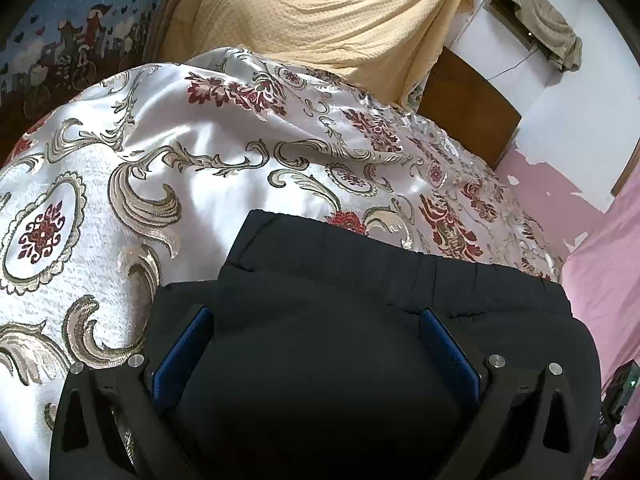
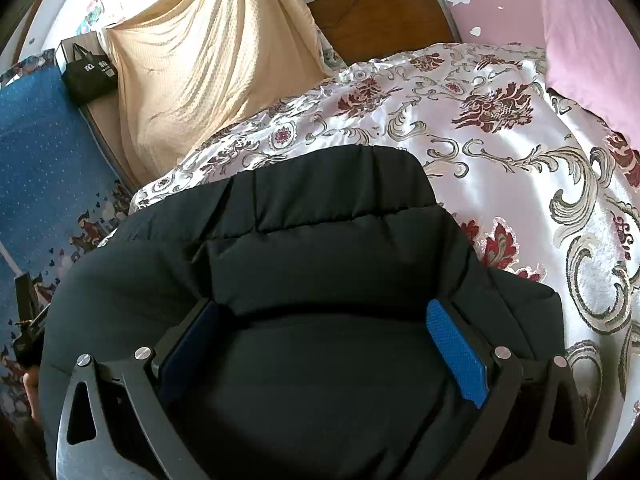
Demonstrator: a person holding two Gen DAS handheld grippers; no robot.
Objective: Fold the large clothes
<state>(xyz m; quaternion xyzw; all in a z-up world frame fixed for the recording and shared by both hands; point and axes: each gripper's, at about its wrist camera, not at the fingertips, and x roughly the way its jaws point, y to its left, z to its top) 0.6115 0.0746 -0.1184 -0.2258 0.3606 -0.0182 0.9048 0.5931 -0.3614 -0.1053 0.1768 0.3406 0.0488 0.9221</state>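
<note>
Two open grippers, left gripper (image 1: pixel 316 322) and right gripper (image 2: pixel 320 316), over black jacket (image 2: pixel 320 216).

No legible text or labels anywhere.

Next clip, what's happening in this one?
A person with a handheld gripper in each hand is working on a black padded jacket that lies on a bed with a white floral satin cover. The left gripper and the right gripper are both open, their blue-padded fingers spread with the dark fabric bulging between them. Neither has clamped down. The jacket looks bunched, with one quilted part lying on top, so the fold seems partway at most. A cream cloth hangs behind the bed.
</note>
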